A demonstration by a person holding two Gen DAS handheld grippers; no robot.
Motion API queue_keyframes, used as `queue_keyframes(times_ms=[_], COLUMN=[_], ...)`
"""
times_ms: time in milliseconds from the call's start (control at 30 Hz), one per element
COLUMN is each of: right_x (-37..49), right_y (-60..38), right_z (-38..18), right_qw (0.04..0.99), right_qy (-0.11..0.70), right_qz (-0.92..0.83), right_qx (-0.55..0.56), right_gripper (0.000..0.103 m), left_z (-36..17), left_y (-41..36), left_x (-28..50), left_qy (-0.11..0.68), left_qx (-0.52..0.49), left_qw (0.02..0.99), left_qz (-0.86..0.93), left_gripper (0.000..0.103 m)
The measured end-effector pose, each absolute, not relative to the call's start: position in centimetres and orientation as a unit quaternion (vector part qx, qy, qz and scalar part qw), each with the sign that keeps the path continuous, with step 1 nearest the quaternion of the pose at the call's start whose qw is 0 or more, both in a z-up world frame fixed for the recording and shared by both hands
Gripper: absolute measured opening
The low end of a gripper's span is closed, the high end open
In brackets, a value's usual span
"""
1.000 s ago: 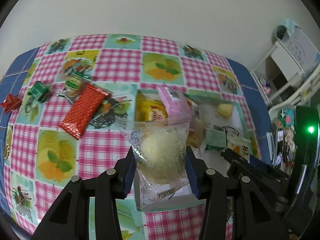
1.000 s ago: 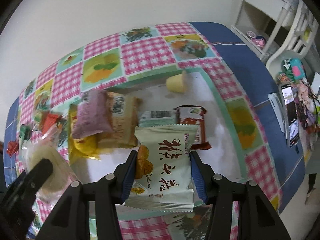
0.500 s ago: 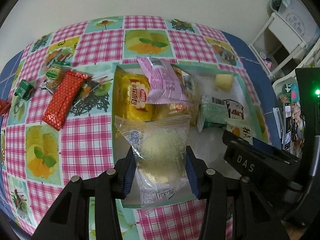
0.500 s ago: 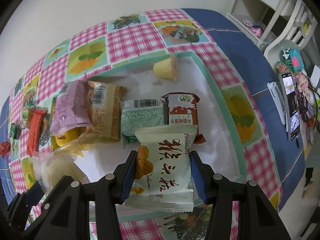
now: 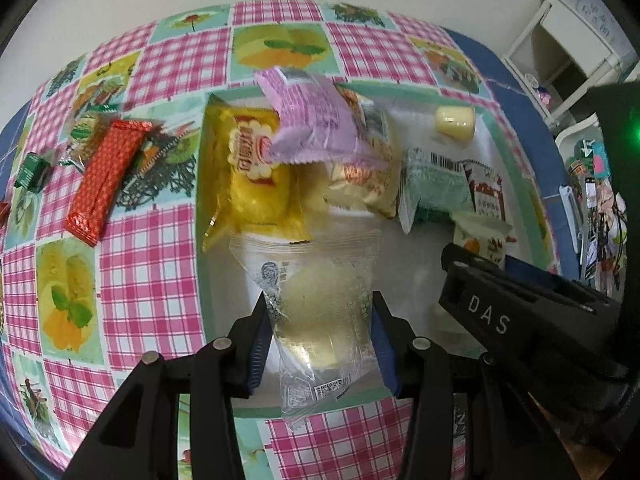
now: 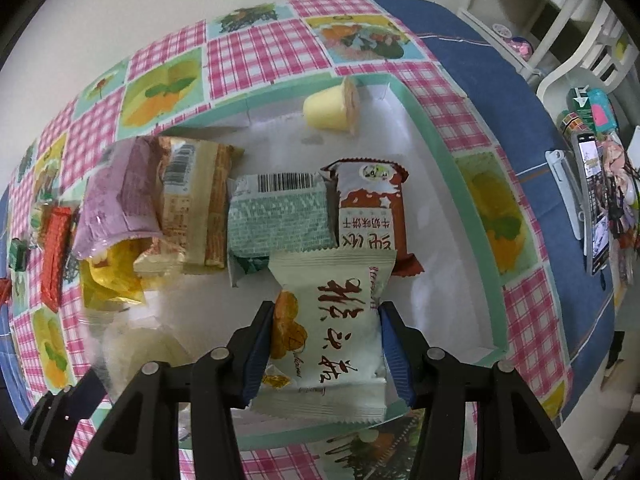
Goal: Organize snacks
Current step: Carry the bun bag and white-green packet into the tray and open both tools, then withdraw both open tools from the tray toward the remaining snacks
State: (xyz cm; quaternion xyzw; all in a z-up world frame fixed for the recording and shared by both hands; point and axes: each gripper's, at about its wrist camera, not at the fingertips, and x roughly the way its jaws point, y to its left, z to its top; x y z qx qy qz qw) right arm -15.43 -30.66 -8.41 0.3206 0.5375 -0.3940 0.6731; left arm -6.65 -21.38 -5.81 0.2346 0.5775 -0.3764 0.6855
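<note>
Claws [image 5: 318, 320] [image 6: 326, 332] tight around clear bun packet [image 5: 316, 300], cream snack packet [image 6: 332, 320]

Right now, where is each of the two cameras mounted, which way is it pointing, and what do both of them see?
Left wrist: on the left gripper, looking along its fingers, shut on a clear-wrapped pastry over the white tray; the right gripper crosses its lower right.
Right wrist: on the right gripper, shut on a cream snack packet over the tray; the left gripper shows lower left.
Shared: tray, green packet, yellow jelly cup.
</note>
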Motion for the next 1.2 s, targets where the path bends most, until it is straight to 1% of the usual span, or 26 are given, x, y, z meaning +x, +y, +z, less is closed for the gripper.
queue_keyframes(times_ms=[267, 333, 367, 433, 500, 567, 633, 700, 733, 1000, 1200], right_x=[-15.1, -14.9, -14.8, -14.8, -14.7, -14.7, -14.6, -14.6, -14.7, -15.8, -15.6], right_y=[-30.5, -30.5, -30.5, -30.5, -30.4, -30.4, -30.5, -30.5, -30.5, -31.3, -31.4], right_z=[-8.5, -8.5, -8.5, -8.4, -8.2, -7.9, -7.5, -7.1, -6.8, -5.0, -4.9], right_qw=[0.673, 0.673, 0.673, 0.674, 0.677, 0.681, 0.686, 0.691, 0.693, 0.698, 0.701], right_qy=[0.542, 0.544, 0.544, 0.543, 0.540, 0.536, 0.530, 0.521, 0.516, 0.482, 0.484], right_qz=[-0.394, -0.392, -0.393, -0.391, -0.391, -0.391, -0.392, -0.395, -0.398, -0.424, -0.417], right_qx=[0.313, 0.311, 0.310, 0.312, 0.313, 0.311, 0.308, 0.309, 0.309, 0.317, 0.316], right_gripper=[0.056, 0.063, 0.067, 0.068, 0.071, 0.072, 0.076, 0.083, 0.085, 0.085, 0.085], left_z=[-6.4, -6.4, -6.4, -6.5, -6.3, -5.9, -5.2, -4.6, -4.4, -2.7, -2.0], left_y=[-21.7, -21.7, -21.7, -21.7, -21.7, -21.7, -21.5, -21.3, -21.1, -18.9, -16.1], left_x=[-6.7, -6.7, -6.7, -6.7, -6.8, -6.9, -6.9, -6.7, -6.6, -3.4, -0.1], left_qy=[0.585, 0.586, 0.588, 0.592, 0.594, 0.592, 0.586, 0.581, 0.580, 0.584, 0.590], left_qx=[0.231, 0.231, 0.230, 0.227, 0.226, 0.225, 0.221, 0.217, 0.215, 0.156, 0.091], left_qw=[0.682, 0.681, 0.680, 0.677, 0.674, 0.675, 0.680, 0.684, 0.687, 0.714, 0.742], left_qz=[-0.374, -0.374, -0.373, -0.374, -0.376, -0.378, -0.381, -0.383, -0.382, -0.354, -0.306], left_gripper=[0.048, 0.050, 0.053, 0.059, 0.062, 0.068, 0.070, 0.071, 0.072, 0.073, 0.073])
